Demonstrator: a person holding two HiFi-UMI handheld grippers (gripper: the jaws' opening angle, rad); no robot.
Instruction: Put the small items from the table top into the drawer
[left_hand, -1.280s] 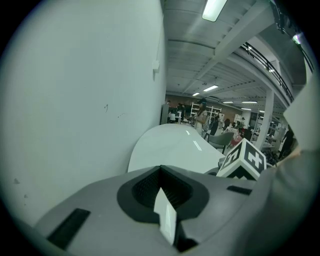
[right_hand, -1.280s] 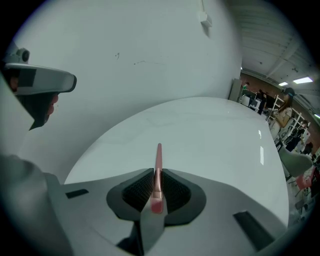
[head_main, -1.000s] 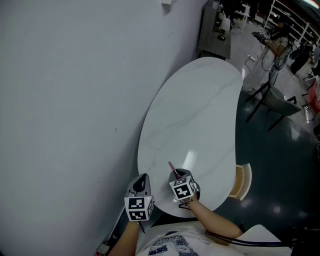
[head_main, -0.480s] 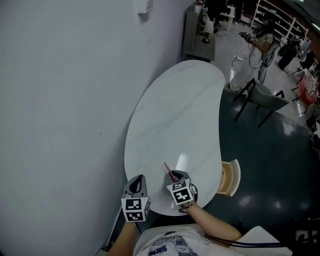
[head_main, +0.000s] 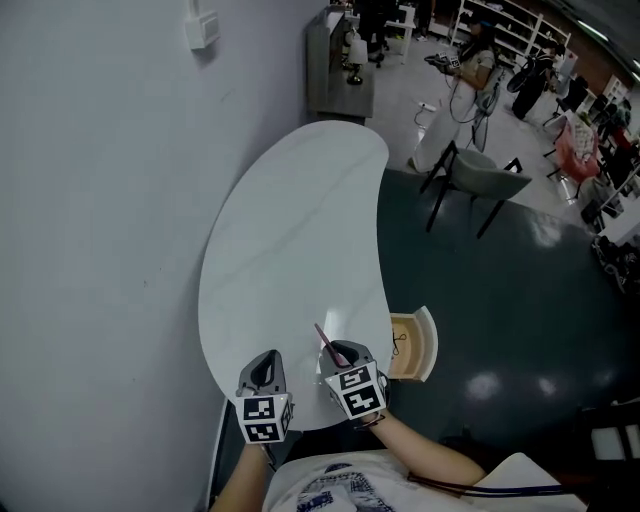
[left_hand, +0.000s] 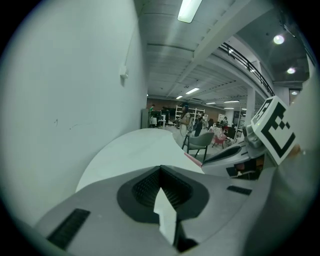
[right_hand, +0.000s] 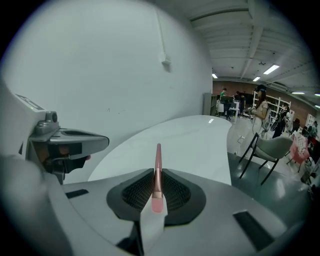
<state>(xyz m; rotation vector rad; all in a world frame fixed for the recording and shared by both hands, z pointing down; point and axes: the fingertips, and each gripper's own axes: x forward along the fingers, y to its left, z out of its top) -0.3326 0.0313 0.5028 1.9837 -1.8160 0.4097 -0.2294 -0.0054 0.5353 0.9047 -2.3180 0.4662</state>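
Drawer (head_main: 414, 346) open beside table (head_main: 290, 230) edge — pink stick (right_hand: 158, 160) in right gripper (head_main: 343, 358)

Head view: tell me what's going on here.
A person stands at the near end of a white table with a gripper in each hand. The right gripper is shut on a thin pink stick, which points out over the table's near end. The left gripper is shut with nothing in it. A drawer stands open at the table's right edge, and the stick is not yet in it.
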